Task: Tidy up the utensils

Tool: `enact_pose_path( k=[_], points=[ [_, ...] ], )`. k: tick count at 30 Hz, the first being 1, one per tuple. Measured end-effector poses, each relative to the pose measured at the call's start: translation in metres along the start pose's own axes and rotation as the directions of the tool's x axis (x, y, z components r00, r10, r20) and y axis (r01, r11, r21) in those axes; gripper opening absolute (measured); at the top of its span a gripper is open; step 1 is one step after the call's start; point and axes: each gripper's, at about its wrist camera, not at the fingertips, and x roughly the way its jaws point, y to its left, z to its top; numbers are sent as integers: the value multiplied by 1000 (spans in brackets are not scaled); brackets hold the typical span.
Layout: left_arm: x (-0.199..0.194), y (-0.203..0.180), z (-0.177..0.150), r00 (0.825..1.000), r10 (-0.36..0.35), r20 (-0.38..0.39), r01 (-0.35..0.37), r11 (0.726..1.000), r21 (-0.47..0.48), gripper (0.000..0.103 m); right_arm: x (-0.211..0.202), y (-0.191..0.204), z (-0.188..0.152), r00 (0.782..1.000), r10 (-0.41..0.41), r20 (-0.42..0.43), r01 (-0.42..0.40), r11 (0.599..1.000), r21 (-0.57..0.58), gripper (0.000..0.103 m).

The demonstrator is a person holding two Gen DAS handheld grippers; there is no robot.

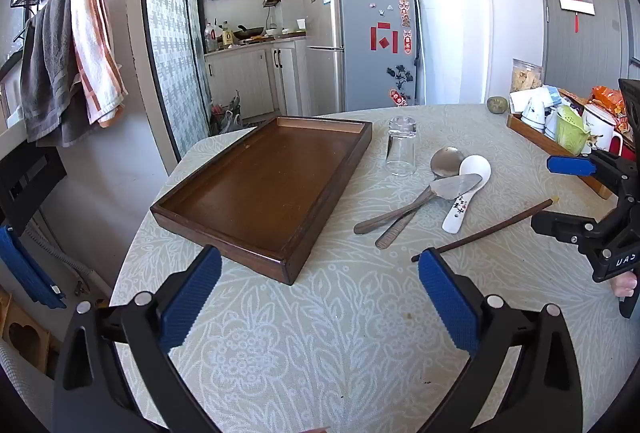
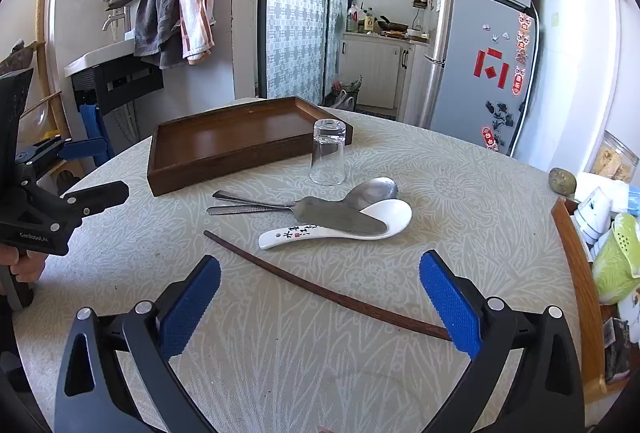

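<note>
Utensils wait loose on a patterned tablecloth (image 1: pixel 320 333) as I hold both tools above it, nothing yet sorted. My left gripper (image 1: pixel 320 297) and right gripper (image 2: pixel 320 297) both stand wide with nothing between the pads, tilted down toward the table, I judge to survey before a first pick. Ahead and left of the left jaws sits the empty wooden tray (image 1: pixel 264 189), likely the place the pieces belong. Ahead and right of them lie a metal spoon (image 1: pixel 444 163), a cake server (image 1: pixel 448 189) and a white ceramic spoon (image 1: pixel 472 189), overlapping in a heap just behind an upturned glass (image 1: pixel 401 145). From the right wrist view, a single dark chopstick (image 2: pixel 320 293) runs slantwise across the gap between my right jaws, its far end past the left pad, its near end by the right pad: the nearest piece to take.
</note>
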Motion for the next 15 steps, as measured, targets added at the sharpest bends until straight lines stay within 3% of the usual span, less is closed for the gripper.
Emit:
enact_pose_path(
  k=[15],
  points=[
    [0, 0, 0, 1000, -2, -2, 2, 1000, -2, 100, 0, 0, 0, 1000, 0, 0, 0, 1000, -4, 100]
  ],
)
